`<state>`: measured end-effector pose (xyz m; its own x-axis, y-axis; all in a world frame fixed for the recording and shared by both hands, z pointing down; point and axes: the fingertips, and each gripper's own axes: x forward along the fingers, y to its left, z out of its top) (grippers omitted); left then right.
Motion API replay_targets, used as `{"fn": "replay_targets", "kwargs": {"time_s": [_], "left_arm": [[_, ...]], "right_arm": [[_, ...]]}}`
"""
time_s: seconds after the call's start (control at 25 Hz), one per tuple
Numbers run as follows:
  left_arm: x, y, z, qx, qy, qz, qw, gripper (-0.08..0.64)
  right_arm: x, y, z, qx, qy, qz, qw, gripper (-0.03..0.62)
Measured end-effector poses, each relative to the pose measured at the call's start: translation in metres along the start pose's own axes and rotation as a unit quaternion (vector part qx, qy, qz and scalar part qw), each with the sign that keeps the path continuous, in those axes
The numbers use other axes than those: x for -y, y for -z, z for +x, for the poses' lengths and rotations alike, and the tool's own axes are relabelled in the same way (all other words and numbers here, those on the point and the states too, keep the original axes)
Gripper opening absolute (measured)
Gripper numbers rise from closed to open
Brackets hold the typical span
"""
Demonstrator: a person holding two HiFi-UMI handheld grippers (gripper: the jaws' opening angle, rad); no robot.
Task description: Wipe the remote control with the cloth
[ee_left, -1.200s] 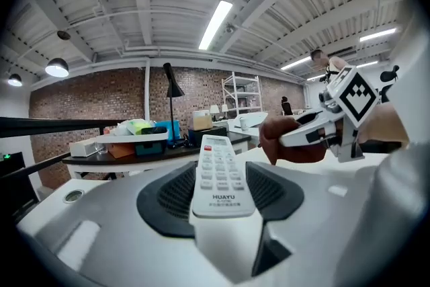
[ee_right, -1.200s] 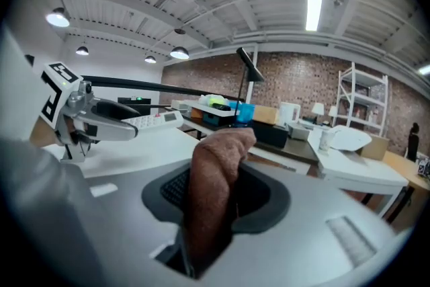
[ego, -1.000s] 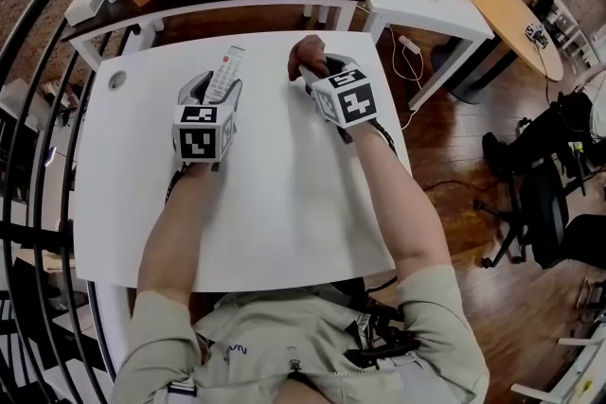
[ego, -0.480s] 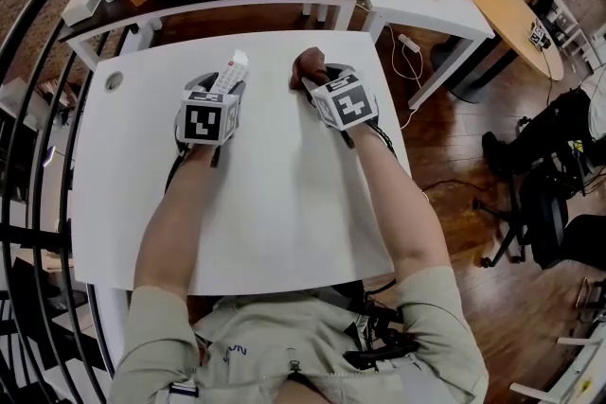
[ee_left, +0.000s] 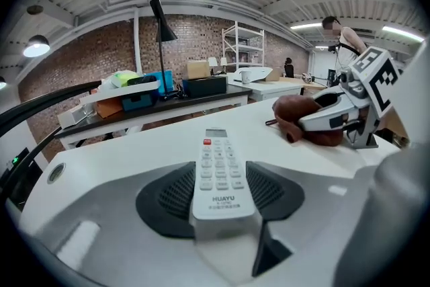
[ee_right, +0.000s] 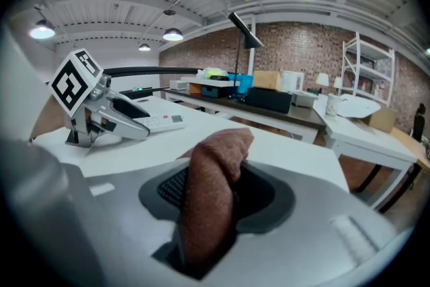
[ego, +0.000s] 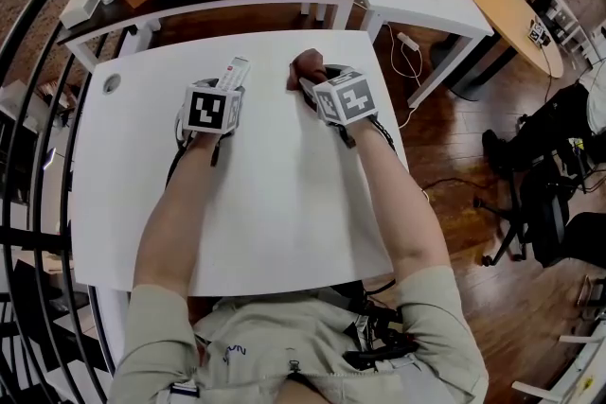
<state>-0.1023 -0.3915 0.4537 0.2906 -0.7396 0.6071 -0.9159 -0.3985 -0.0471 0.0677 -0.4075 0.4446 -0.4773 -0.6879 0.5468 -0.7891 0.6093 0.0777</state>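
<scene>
Two tools sit low over the white bench (ego: 284, 203) in the head view. The left hand-held gripper (ego: 225, 85) carries the remote control (ego: 234, 71); the right hand-held gripper (ego: 312, 82) is close beside it with the brown cloth (ego: 305, 64).

In the left gripper view, the jaws clamp the remote's lower end with the buttons up, leaving most of it exposed for wiping.

In the right gripper view, the cloth stands bunched between jaws that have just been opening. A dark gap shows beside one pad, so the hold looks slackened, probably to release the cloth onto the bench.
</scene>
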Motion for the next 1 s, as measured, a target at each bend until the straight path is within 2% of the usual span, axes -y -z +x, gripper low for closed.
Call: {"fn": "replay_targets", "kwargs": {"time_s": [0.12,0.28,0.48,0.64,0.72,0.84,0.92,1.0], "left_arm": [[-0.001,0.002,0.002,-0.013,-0.009,0.010,0.9998,0.245],[-0.001,0.000,0.002,-0.006,-0.016,0.012,0.9998,0.252],[-0.006,0.007,-0.007,-0.006,-0.020,0.001,0.9998,0.310],[-0.006,-0.006,-0.020,0.054,-0.006,-0.006,0.9985,0.310],[-0.006,-0.012,-0.033,0.087,0.000,-0.008,0.9962,0.294],[-0.003,-0.025,-0.068,0.149,-0.005,-0.013,0.9887,0.228],[0.003,-0.035,-0.096,0.195,-0.007,-0.012,0.9806,0.184],[0.011,-0.040,-0.122,0.236,-0.007,-0.010,0.9717,0.132]], "right_arm": [[-0.002,0.000,0.000,0.000,-0.005,0.001,1.000,0.191],[-0.005,0.000,0.001,-0.001,-0.008,0.004,1.000,0.239],[0.002,-0.003,-0.006,0.000,0.008,-0.002,1.000,0.314],[0.004,-0.023,-0.026,0.033,0.020,-0.010,0.999,0.316],[0.002,-0.040,-0.043,0.070,0.032,-0.014,0.997,0.316],[-0.007,-0.066,-0.076,0.139,0.053,-0.012,0.989,0.307],[-0.019,-0.078,-0.099,0.179,0.059,-0.014,0.982,0.261],[-0.032,-0.085,-0.121,0.210,0.066,-0.018,0.975,0.183]]}}
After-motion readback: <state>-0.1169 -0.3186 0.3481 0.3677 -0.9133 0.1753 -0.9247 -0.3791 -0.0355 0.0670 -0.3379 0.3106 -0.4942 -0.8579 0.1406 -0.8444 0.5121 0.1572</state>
